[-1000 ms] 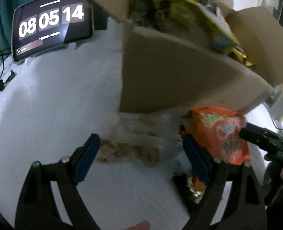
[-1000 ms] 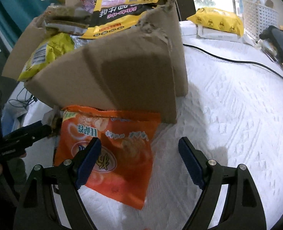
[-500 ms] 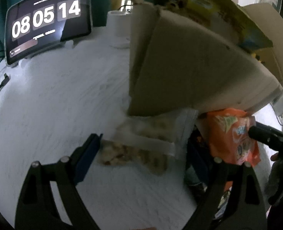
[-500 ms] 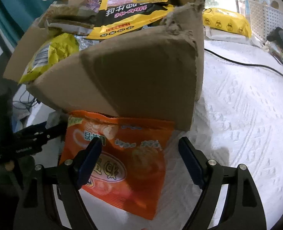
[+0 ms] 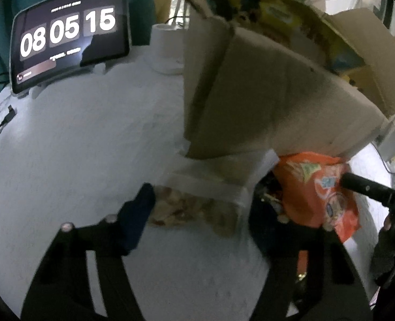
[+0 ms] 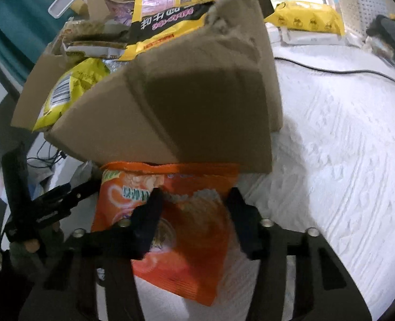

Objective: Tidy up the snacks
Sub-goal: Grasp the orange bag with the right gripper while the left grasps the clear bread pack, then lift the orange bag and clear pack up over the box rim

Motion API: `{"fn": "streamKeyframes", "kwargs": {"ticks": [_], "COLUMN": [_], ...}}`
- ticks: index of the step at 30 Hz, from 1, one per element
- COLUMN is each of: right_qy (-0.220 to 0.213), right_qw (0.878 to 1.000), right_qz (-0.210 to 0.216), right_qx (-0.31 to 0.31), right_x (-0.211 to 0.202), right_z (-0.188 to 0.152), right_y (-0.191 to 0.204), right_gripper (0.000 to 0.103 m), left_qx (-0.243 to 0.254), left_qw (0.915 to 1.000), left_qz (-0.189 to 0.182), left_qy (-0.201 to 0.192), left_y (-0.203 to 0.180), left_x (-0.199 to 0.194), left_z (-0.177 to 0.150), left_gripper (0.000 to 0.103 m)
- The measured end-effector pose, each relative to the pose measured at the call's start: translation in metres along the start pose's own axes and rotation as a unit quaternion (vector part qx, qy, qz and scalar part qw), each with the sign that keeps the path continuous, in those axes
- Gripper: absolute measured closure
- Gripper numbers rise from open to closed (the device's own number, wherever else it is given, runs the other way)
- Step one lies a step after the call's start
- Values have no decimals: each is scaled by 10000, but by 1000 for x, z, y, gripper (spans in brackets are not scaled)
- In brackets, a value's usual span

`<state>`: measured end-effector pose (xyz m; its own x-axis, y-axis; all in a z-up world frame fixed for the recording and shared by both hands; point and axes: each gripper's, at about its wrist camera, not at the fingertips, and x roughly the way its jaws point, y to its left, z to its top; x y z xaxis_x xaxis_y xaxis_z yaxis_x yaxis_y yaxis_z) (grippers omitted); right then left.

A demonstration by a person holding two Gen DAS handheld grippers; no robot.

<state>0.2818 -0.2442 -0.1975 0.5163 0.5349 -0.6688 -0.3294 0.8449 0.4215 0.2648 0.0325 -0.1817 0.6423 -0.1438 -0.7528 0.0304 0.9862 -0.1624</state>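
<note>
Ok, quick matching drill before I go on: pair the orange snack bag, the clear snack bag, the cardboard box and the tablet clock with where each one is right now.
Things:
1. orange snack bag
2. clear snack bag
3. cardboard box
4. tablet clock

Places:
A. propped at the far edge of the white cloth
B. between the right gripper's fingers
C. behind both bags, stuffed with yellow packets
D. between the left gripper's fingers

Pairs: 1-B, 2-D, 3-C, 4-A

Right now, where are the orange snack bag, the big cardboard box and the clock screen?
orange snack bag (image 6: 194,243), right wrist view, its front.
cardboard box (image 6: 197,112), right wrist view, its flap.
clock screen (image 5: 69,30), left wrist view, its digits.
</note>
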Motion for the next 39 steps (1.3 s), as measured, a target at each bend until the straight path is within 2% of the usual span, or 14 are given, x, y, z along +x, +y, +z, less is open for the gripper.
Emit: {"fn": "streamKeyframes", "kwargs": {"ticks": [6, 8, 10, 11, 15, 17, 19, 20, 22, 29, 31, 32, 39], "right_qy": [-9, 104, 209, 223, 195, 178, 188, 191, 163, -346, -469, -497, -808], "right_qw": [9992, 9984, 9988, 9987, 9983, 9990, 9994, 9995, 9995, 9963, 9942, 9939, 9862], "right_qz": [393, 554, 436, 452, 542, 394, 287, 259, 273, -360, -457, -462, -768], "right_qx": [-48, -64, -13, 59, 46, -83, -87, -39, -7, -696, -848, -868, -1222], "right_x": [1, 6, 15, 17, 20, 20, 20, 20, 17, -12, -22, -26, -56], "right_z": [-5, -7, -10, -10, -8, -9, -9, -9, -10, -4, 0, 2, 6], "right_y": [14, 20, 23, 22, 29, 35, 36, 34, 30, 55, 60, 61, 68], "right_gripper": [63, 63, 63, 61, 43, 42, 49, 62, 64, 66, 70, 78, 80], "left_qx": [98, 120, 161, 187, 276, 232, 186, 179, 192, 144, 153, 164, 228], "left_qw": [9999, 9999, 9998, 9998, 9996, 9997, 9997, 9997, 9997, 9996, 9995, 9994, 9982], "left_qz": [-88, -108, -120, -111, -81, -117, -149, -167, -172, -159, -133, -119, -148], "left_qy": [2, -2, -11, -15, -33, -37, -55, -51, -49, -178, -241, -280, -528], "left_y": [-5, -4, -1, -2, -6, -4, -4, -2, -3, 3, 2, 1, -8], "left_x": [-11, -10, -9, -10, -10, -10, -13, -13, -14, -27, -34, -37, -63], "left_z": [-8, -8, -7, -8, -10, -11, -12, -11, -11, -9, -8, -7, -2], "left_gripper": [44, 44, 45, 45, 45, 45, 46, 46, 46, 47, 47, 47, 47]}}
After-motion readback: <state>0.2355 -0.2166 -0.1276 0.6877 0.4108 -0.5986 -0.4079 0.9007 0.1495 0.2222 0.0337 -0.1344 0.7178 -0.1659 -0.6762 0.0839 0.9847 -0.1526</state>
